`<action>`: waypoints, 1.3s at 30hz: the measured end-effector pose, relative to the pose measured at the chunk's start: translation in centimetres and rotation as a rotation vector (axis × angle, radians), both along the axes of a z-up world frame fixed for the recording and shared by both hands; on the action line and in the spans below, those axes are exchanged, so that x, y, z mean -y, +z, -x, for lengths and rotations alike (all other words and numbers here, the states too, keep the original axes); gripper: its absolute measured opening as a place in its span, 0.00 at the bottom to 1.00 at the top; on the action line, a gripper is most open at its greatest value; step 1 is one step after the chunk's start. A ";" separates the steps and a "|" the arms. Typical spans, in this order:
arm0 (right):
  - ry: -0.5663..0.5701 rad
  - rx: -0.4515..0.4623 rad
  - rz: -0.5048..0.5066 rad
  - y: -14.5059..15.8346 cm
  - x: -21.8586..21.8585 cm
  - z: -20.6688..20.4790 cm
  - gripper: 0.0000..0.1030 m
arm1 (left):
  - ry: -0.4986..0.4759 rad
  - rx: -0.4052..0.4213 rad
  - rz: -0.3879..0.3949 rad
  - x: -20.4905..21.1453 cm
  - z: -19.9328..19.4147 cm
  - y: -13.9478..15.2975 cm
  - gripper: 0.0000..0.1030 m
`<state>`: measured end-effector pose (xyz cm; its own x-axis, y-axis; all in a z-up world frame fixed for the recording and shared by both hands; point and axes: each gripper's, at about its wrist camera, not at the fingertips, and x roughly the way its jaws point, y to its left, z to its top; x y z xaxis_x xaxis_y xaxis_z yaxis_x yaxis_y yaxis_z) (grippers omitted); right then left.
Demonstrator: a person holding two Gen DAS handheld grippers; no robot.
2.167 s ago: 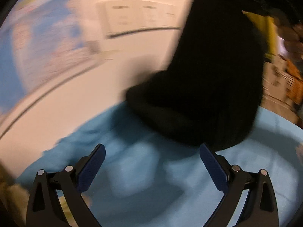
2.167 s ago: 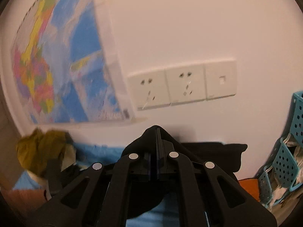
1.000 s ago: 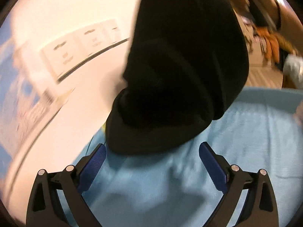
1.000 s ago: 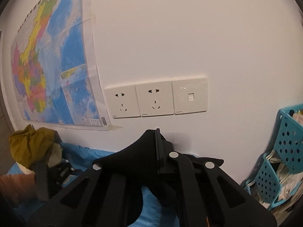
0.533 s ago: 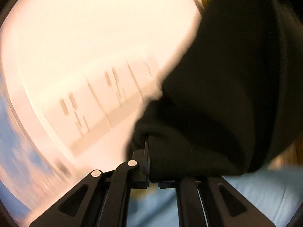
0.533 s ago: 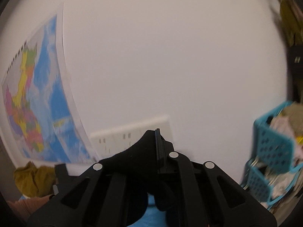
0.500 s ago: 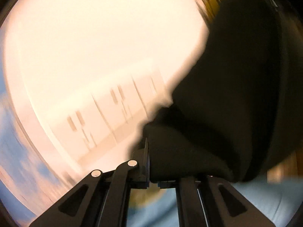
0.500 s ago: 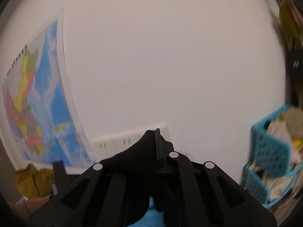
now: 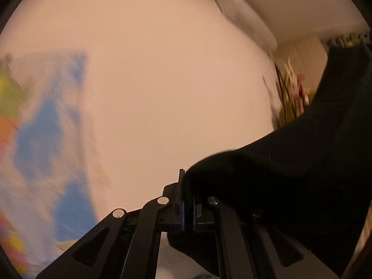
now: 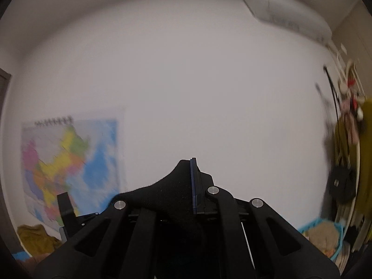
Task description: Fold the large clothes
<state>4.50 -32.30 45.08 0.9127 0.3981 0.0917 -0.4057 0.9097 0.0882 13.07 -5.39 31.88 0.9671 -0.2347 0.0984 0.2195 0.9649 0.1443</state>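
Note:
A black garment hangs in the air, stretched from my left gripper up toward the right edge of the left wrist view. That gripper is shut on the garment's edge, its blue pads pressed together with black cloth between them. In the right wrist view my right gripper is shut on another part of the black garment, which bunches over its left finger. Both grippers are held high and point about level at the wall. Part of the other gripper shows at the lower left.
A bare wall fills both views, with a coloured map at the left and an air conditioner near the ceiling. At the right hang bags and clothes. A blue basket and a mustard cloth lie low.
My left gripper closed on the black garment's edge, then both grippers rose with it. The blue bed sheet and wall sockets dropped out of view; the ceiling and air conditioner appeared.

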 end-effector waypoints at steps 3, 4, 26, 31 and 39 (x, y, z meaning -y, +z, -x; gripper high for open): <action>0.046 0.045 -0.026 1.9 0.2 4.4 0.04 | 0.031 0.131 0.050 -1.5 8.8 3.7 0.03; 0.065 0.060 -0.031 2.4 0.2 6.3 0.04 | 0.043 0.151 0.057 -1.3 10.8 4.4 0.03; 0.512 -0.538 -0.038 -18.2 -13.9 -2.7 0.04 | 0.456 -0.401 -0.104 -12.5 18.0 -11.0 0.04; 0.389 -0.856 0.118 -32.7 -19.9 -10.6 0.04 | 0.419 -0.798 -0.072 -15.5 7.5 -25.7 0.04; 0.319 -1.105 0.053 -43.5 -20.4 -16.2 0.04 | 0.403 -0.986 -0.004 -19.0 0.0 -34.0 0.04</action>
<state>20.67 -11.88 1.53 0.3417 0.6047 -0.7194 -0.3435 0.7929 0.5034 13.08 13.65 -2.15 0.6257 0.1222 -0.7704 -0.0947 0.9922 0.0805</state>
